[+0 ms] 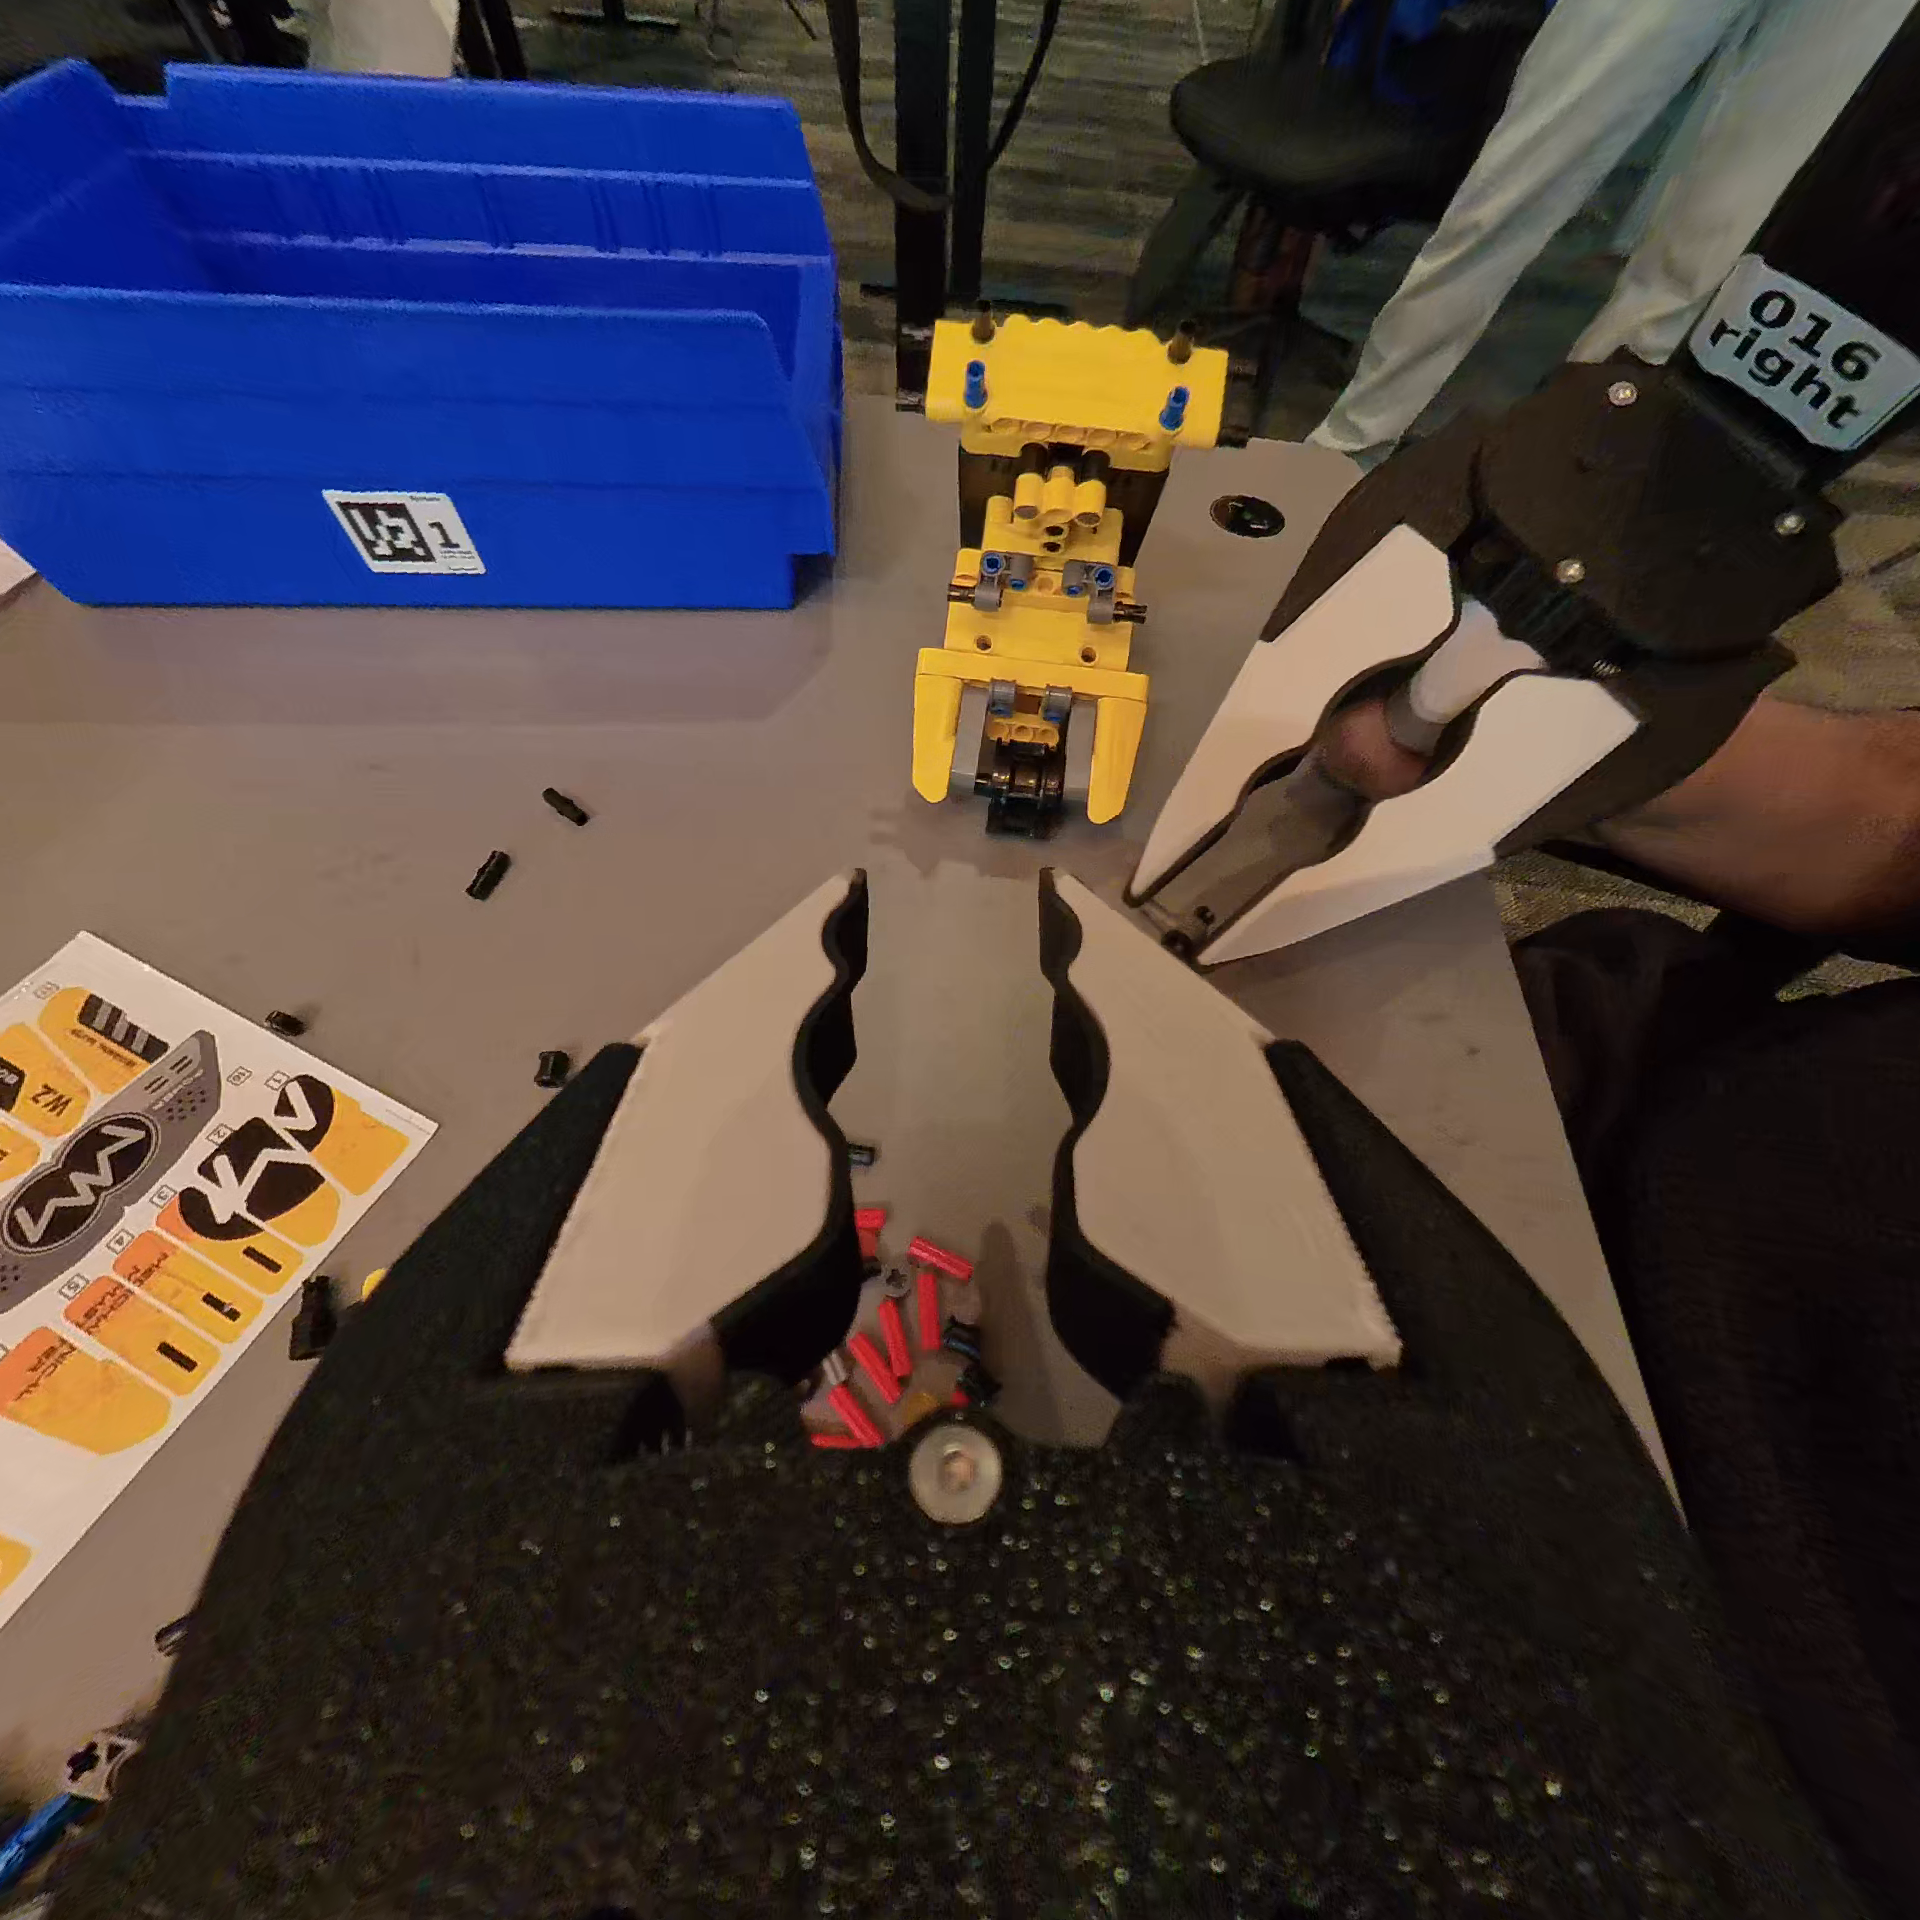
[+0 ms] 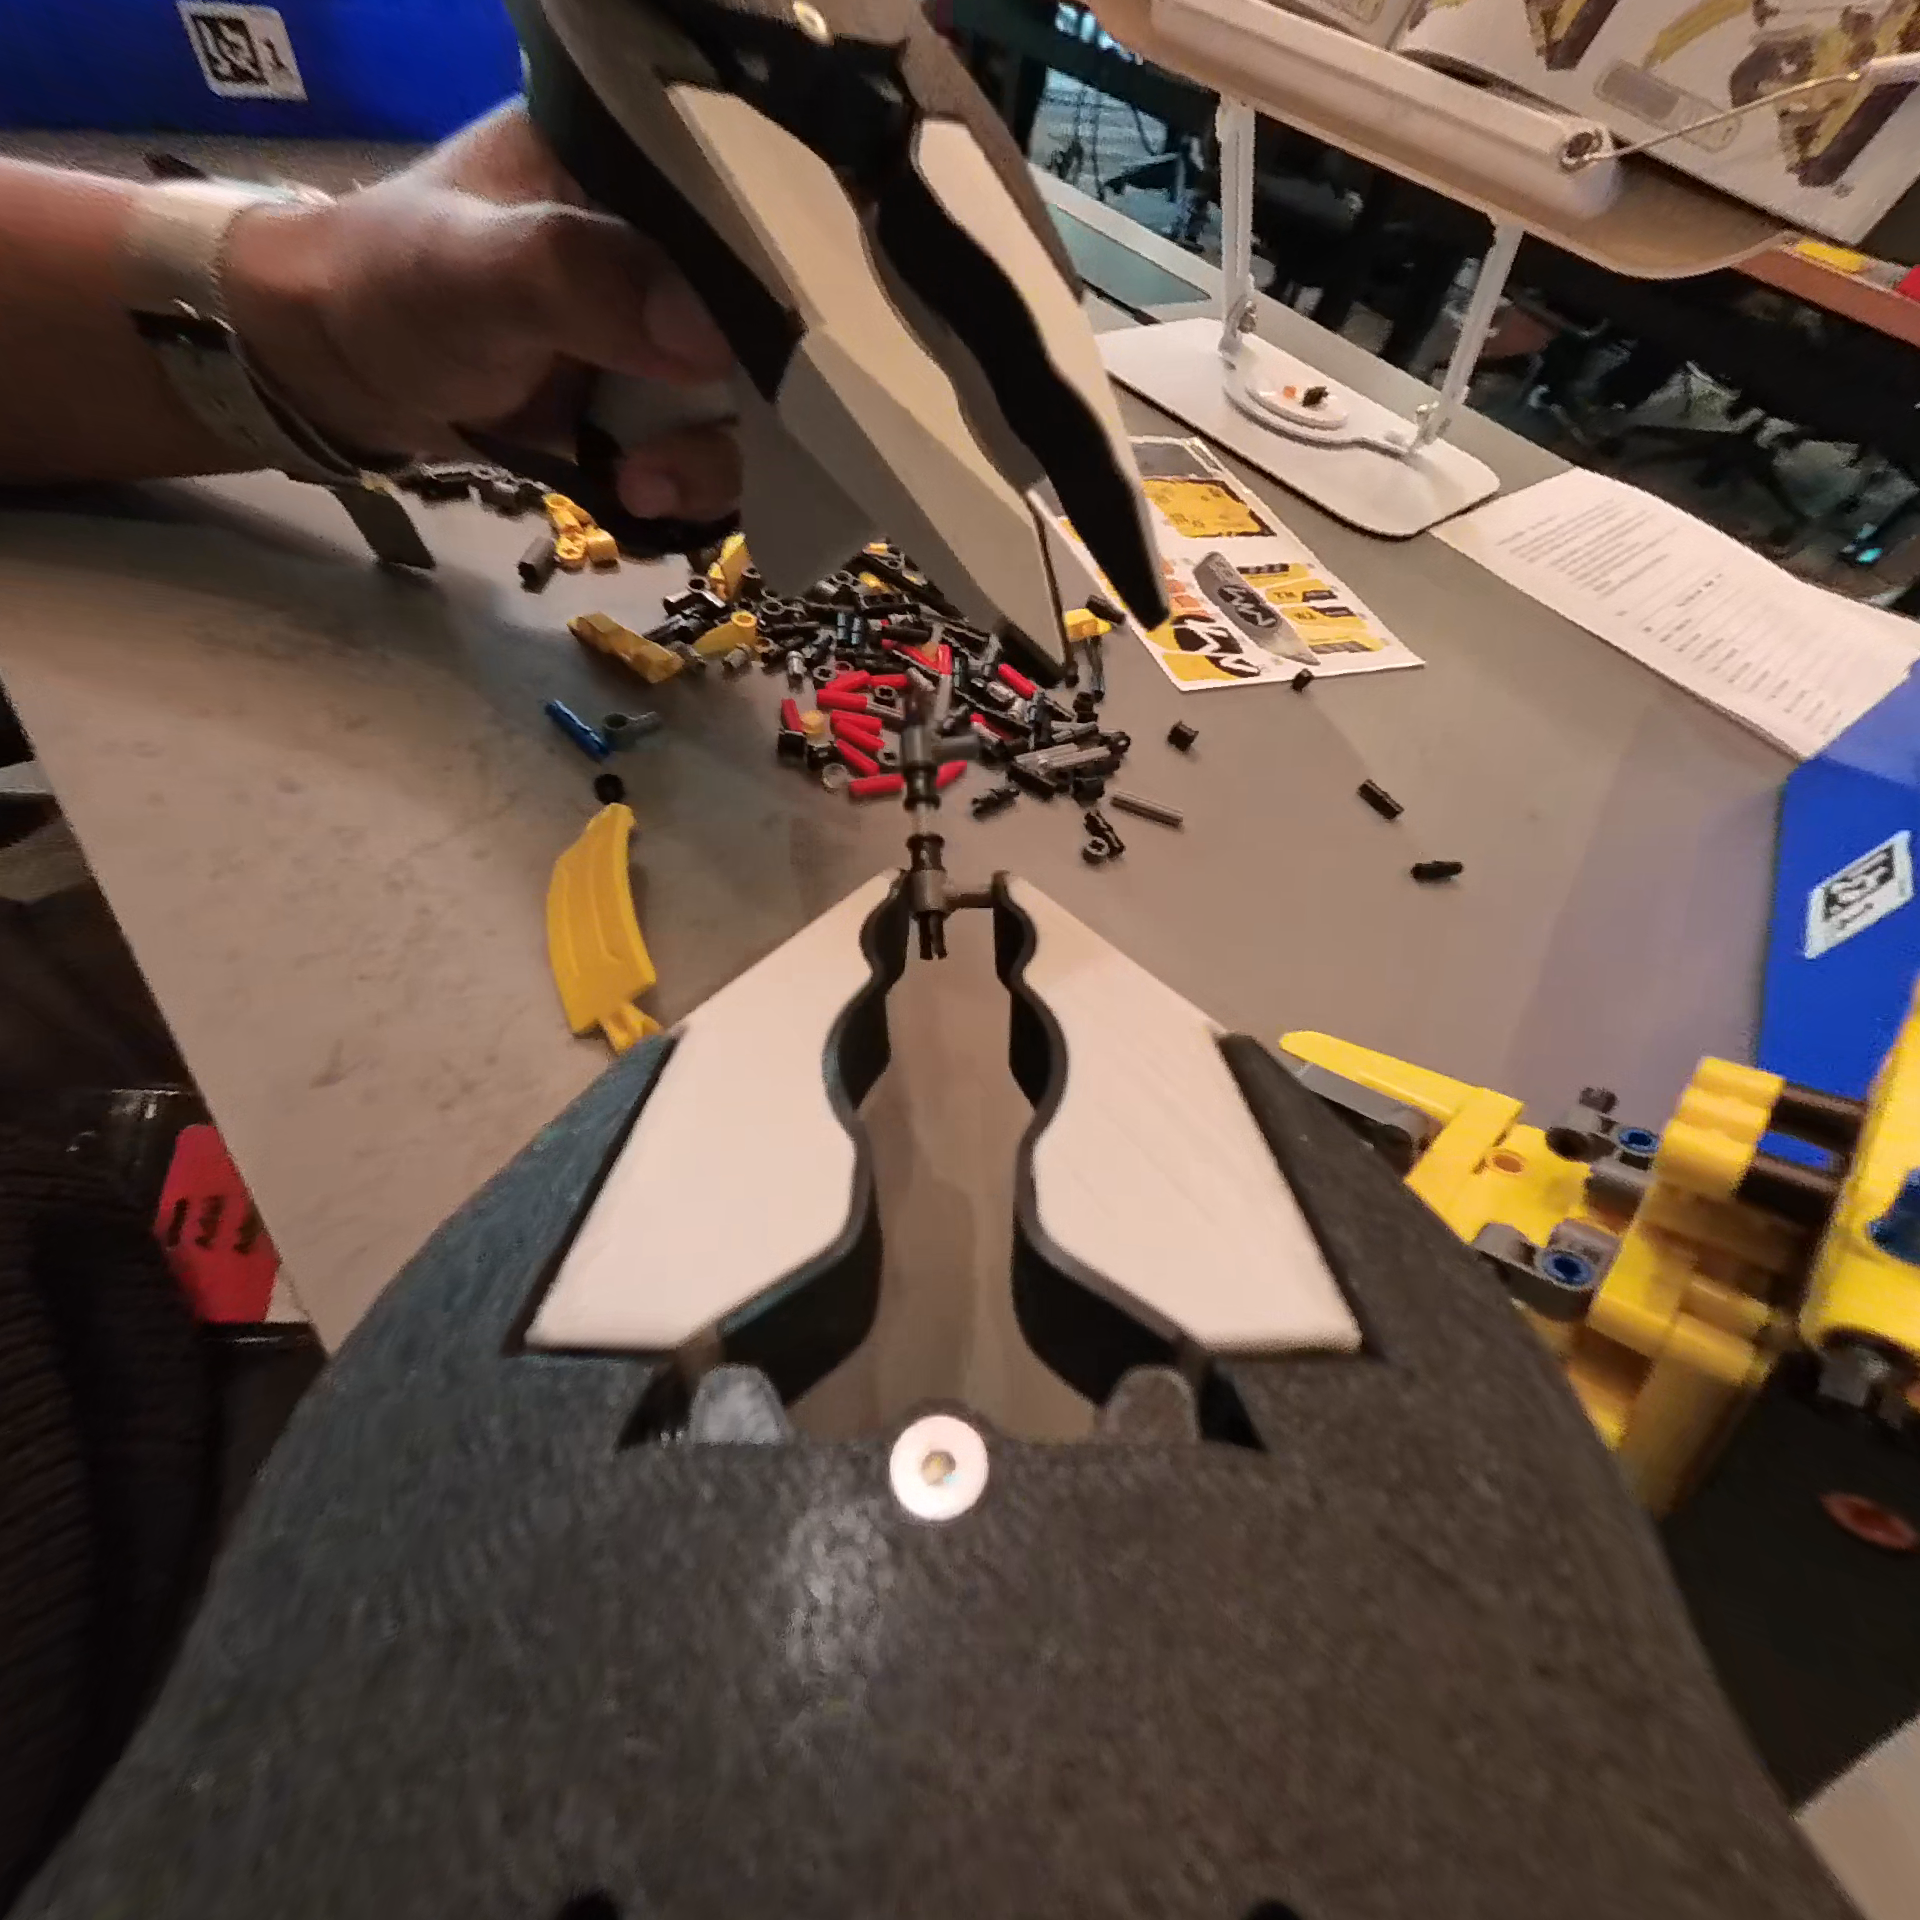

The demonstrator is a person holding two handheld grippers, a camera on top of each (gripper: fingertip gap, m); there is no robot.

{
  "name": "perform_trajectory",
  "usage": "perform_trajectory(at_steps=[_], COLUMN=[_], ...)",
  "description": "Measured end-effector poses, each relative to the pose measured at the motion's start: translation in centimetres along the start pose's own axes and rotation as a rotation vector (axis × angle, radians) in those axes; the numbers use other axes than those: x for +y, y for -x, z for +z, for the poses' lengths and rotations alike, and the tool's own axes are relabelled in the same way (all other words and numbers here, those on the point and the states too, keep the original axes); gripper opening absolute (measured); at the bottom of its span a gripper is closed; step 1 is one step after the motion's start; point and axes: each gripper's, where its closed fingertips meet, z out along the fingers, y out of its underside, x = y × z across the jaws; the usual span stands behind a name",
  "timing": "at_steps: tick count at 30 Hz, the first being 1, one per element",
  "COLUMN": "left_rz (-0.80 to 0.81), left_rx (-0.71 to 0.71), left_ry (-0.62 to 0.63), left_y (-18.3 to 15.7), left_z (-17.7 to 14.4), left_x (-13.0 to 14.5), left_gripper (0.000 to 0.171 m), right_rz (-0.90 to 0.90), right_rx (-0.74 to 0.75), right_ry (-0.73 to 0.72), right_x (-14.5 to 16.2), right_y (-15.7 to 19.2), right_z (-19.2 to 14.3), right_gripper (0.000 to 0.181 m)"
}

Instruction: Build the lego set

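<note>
While my right gripper [image 2: 940, 902] pinches a small dark connector [image 2: 928, 906], long axis pointing up-frame, my left gripper [image 1: 951, 883] hovers part-open and empty beside it, over the loose parts pile [image 2: 914, 686].

Blue bin [image 1: 416, 343], yellow model [image 1: 1039, 582], red pins [image 2: 852, 727], yellow-and-black sticker sheet [image 1: 135, 1226], grey table [image 1: 416, 748], white-and-black grippers [image 1: 951, 904]
</note>
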Motion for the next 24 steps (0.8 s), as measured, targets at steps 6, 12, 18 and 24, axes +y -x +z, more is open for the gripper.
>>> perform_trajectory(at_steps=[6, 12, 18, 24], left_rz=[-0.014, -0.019, -0.041, -0.159], left_rx=[-0.009, -0.012, -0.024, 0.051], left_ry=[0.001, -0.019, -0.034, -0.078], left_y=[0.3, 0.3, 0.7, 0.5], left_z=[0.1, -0.2, -0.5, -0.8], left_x=[0.2, -0.2, -0.4, -0.8], left_gripper=[0.033, 0.033, 0.033, 0.033], right_rz=[0.093, 0.17, 0.132, 0.123], right_rx=[-0.085, -0.12, -0.1, -0.018], right_ry=[-0.093, -0.143, -0.118, -0.167], right_x=[-1.1, -1.6, -1.3, -1.8], right_y=[0.0, -0.5, -0.2, -1.2], right_z=[-1.0, -1.6, -1.3, -1.9], right_gripper=[0.014, 0.014, 0.014, 0.014])
